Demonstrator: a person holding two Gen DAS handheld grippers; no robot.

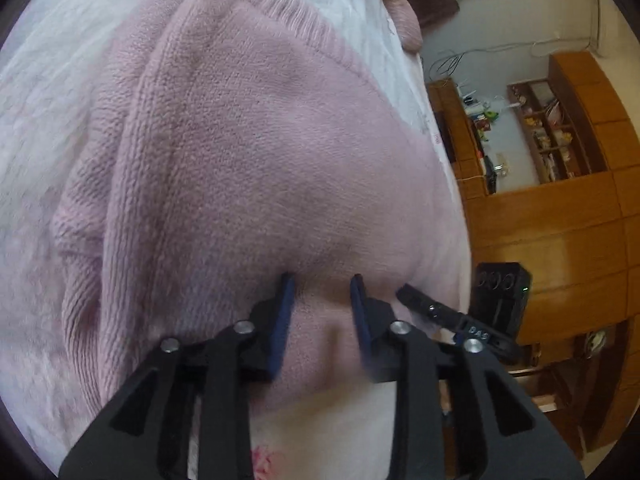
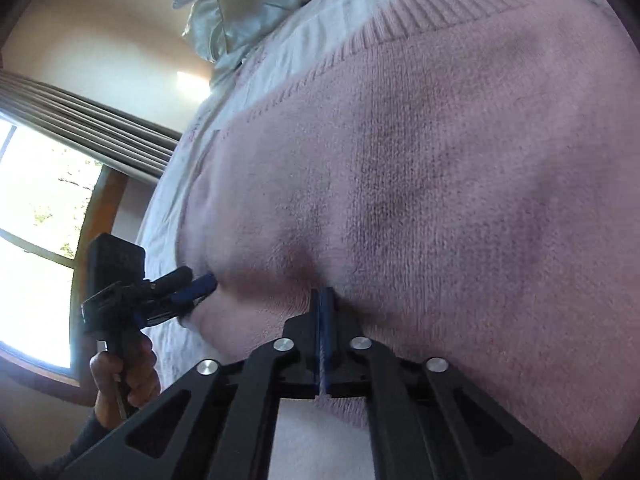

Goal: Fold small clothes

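Observation:
A pink knitted sweater (image 1: 248, 152) lies spread on a white bed sheet (image 1: 44, 80) and fills both views. My left gripper (image 1: 321, 280) is open, its blue pads (image 1: 285, 300) pressed against the sweater's near edge with a ridge of knit between them. My right gripper (image 2: 326, 294) is shut on the sweater (image 2: 420, 184) at its near edge, and the fabric puckers around the pinch. In the right wrist view the left gripper (image 2: 196, 286) touches the same edge further left, held by a hand (image 2: 124, 372). The right gripper's tip (image 1: 412, 296) shows beside the left one.
A pale pillow (image 2: 248, 8) lies at the head of the bed. A window with grey curtains (image 2: 80, 116) is on one side. Wooden cabinets and cluttered shelves (image 1: 552, 136) stand past the bed's edge on the other. A pink cloth bundle (image 1: 408, 20) sits far up the bed.

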